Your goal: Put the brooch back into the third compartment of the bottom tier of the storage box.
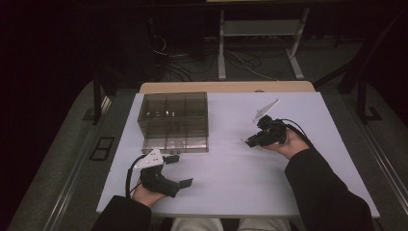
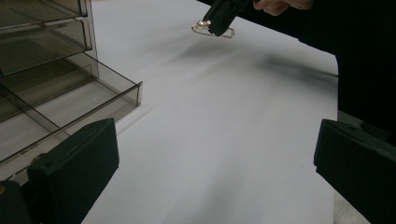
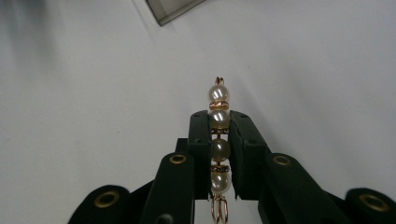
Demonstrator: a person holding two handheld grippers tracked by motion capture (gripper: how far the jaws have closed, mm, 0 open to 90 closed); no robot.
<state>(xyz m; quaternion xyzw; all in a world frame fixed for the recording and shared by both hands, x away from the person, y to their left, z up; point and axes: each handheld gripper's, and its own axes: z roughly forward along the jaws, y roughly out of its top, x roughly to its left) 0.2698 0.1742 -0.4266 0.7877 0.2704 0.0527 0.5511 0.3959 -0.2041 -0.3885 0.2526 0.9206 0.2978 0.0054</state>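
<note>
A gold-wire piece of jewellery with several pearl beads (image 3: 219, 122) is clamped between the jaws of my right gripper (image 3: 219, 119), held a little above the white table. From above, that right gripper (image 1: 250, 141) sits right of centre in a hand. In the left gripper view the same jewellery (image 2: 211, 29) shows as a gold loop at the tip of the far gripper. My left gripper (image 1: 178, 171) rests at the table's front left, jaws wide apart with nothing between them. A smoky clear compartment box (image 1: 173, 122) stands just beyond it.
The white table (image 1: 231, 183) has bare surface between the two hands and along its front. The box's open front tray (image 2: 70, 107) lies close to my left gripper's left jaw. Cables and metal stand legs (image 1: 221, 48) lie on the floor beyond the table.
</note>
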